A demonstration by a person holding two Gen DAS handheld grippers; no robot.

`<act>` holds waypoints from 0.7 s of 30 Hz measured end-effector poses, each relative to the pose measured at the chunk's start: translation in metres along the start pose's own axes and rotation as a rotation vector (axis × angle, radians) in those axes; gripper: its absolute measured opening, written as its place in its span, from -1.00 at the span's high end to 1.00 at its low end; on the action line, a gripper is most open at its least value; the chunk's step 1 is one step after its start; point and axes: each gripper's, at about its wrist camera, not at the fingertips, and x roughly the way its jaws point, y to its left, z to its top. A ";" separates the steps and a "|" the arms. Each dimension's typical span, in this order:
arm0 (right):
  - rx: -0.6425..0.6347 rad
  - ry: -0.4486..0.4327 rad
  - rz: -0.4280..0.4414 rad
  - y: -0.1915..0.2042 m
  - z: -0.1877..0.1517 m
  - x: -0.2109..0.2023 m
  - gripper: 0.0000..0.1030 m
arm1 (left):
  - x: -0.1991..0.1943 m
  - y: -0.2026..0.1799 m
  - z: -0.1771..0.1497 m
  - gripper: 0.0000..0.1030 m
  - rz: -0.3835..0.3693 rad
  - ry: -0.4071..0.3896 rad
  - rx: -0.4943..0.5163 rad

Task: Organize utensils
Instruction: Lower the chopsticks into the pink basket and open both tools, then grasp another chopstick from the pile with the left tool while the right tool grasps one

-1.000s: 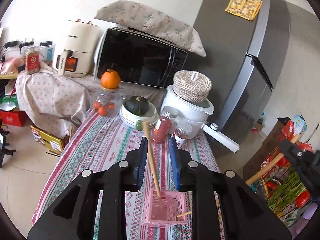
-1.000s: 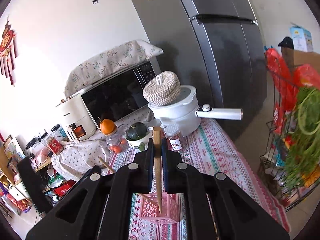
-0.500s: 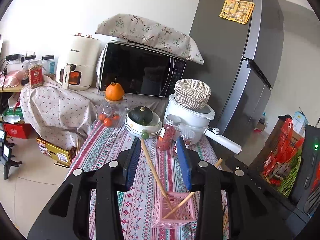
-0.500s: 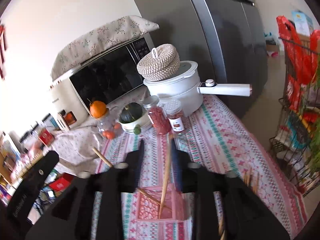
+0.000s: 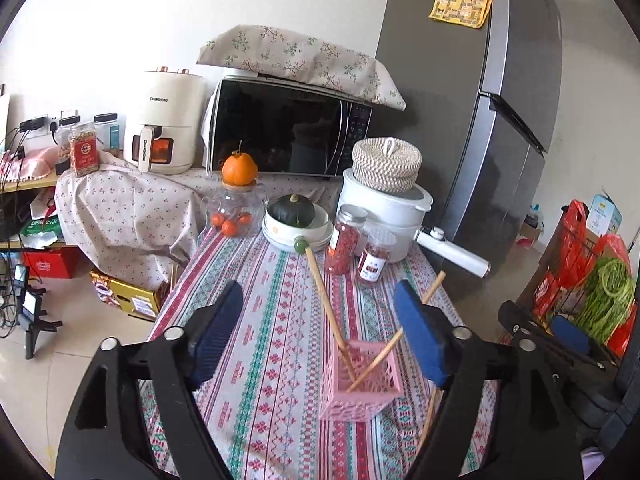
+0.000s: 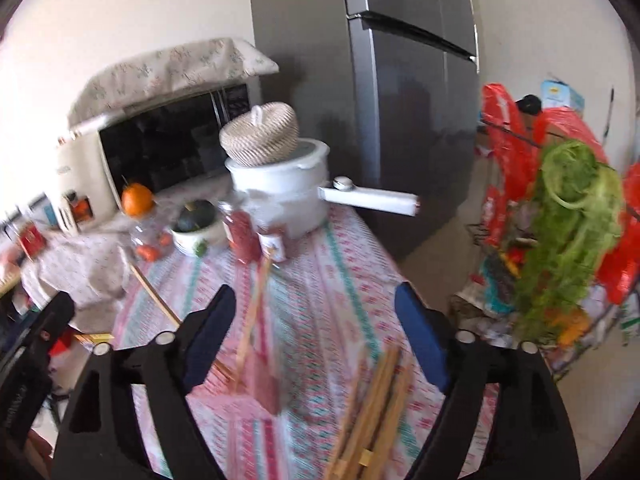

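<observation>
A pink slotted basket (image 5: 360, 376) stands on the striped tablecloth (image 5: 260, 320). Two wooden chopsticks rest in it: one (image 5: 326, 308) leans left, the other (image 5: 400, 340) leans right. My left gripper (image 5: 318, 292) is behind the basket, its jaws opening wide; the pads touch neither stick. The right wrist view is blurred. There the basket (image 6: 260, 380) sits low and left of centre with a chopstick (image 6: 256, 304) standing in it. My right gripper (image 6: 316, 292) is opening with nothing gripped. A bundle of loose chopsticks (image 6: 376, 412) lies on the cloth under it.
Two red-filled jars (image 5: 346, 240), a white pot with a long handle (image 5: 452, 250), a bowl holding a dark squash (image 5: 296, 220) and a glass jar topped by an orange (image 5: 236, 208) crowd the table's far end. A wire rack of vegetables (image 6: 568, 240) stands at right.
Both grippers have let go of their chopsticks, which now lean in the pink basket. Both jaws have spread wide. The left gripper drew back; the right one dropped and tilted down.
</observation>
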 end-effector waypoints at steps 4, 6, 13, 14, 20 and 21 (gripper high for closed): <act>-0.034 0.035 -0.052 -0.017 -0.022 -0.004 -0.81 | -0.003 -0.001 -0.018 -0.86 -0.011 0.039 0.008; -0.043 0.062 -0.055 -0.029 -0.036 -0.005 -0.86 | -0.001 -0.001 -0.030 -0.86 -0.016 0.073 0.005; -0.116 0.274 -0.113 -0.082 -0.106 0.009 -0.86 | 0.012 -0.023 -0.078 -0.86 -0.103 0.277 0.052; -0.101 0.297 -0.107 -0.088 -0.111 0.010 -0.86 | 0.013 -0.029 -0.086 -0.86 -0.126 0.305 0.068; 0.009 0.399 -0.149 -0.135 -0.139 0.014 -0.86 | 0.037 -0.091 -0.110 -0.69 -0.255 0.455 0.190; 0.014 0.392 -0.160 -0.140 -0.141 0.011 -0.86 | 0.044 -0.101 -0.111 -0.57 -0.261 0.475 0.208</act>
